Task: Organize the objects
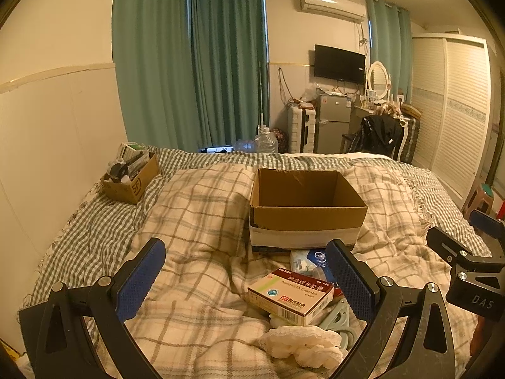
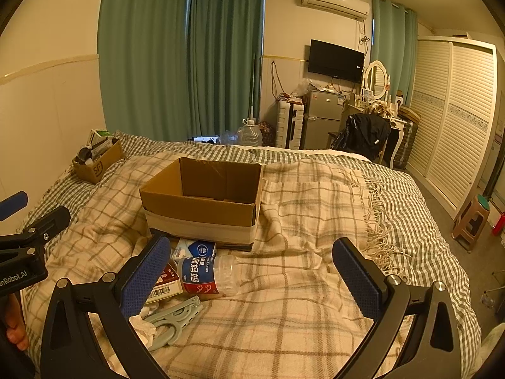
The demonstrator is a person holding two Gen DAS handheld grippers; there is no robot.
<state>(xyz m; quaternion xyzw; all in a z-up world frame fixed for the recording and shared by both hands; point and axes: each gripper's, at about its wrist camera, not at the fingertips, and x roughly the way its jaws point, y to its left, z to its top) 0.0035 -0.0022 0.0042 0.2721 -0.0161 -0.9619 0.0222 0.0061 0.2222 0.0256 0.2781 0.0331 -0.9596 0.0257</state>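
Observation:
An open, empty cardboard box (image 1: 307, 218) sits on the plaid blanket; it also shows in the right wrist view (image 2: 202, 208). In front of it lies a small pile: a medicine box (image 1: 292, 295), a tissue pack (image 2: 195, 249), a plastic bottle (image 2: 210, 273), a pale green hanger (image 2: 176, 315) and a white cloth (image 1: 303, 342). My left gripper (image 1: 246, 278) is open and empty, hovering just left of the pile. My right gripper (image 2: 252, 274) is open and empty, with the bottle beside its left finger.
A small SF carton (image 1: 131, 180) full of items stands at the bed's far left by the wall. Beyond the bed are a water jug (image 1: 266, 142), fridge (image 1: 333, 123), chair with a black jacket (image 1: 377, 134) and wardrobe. A stool (image 2: 472, 219) stands right of the bed.

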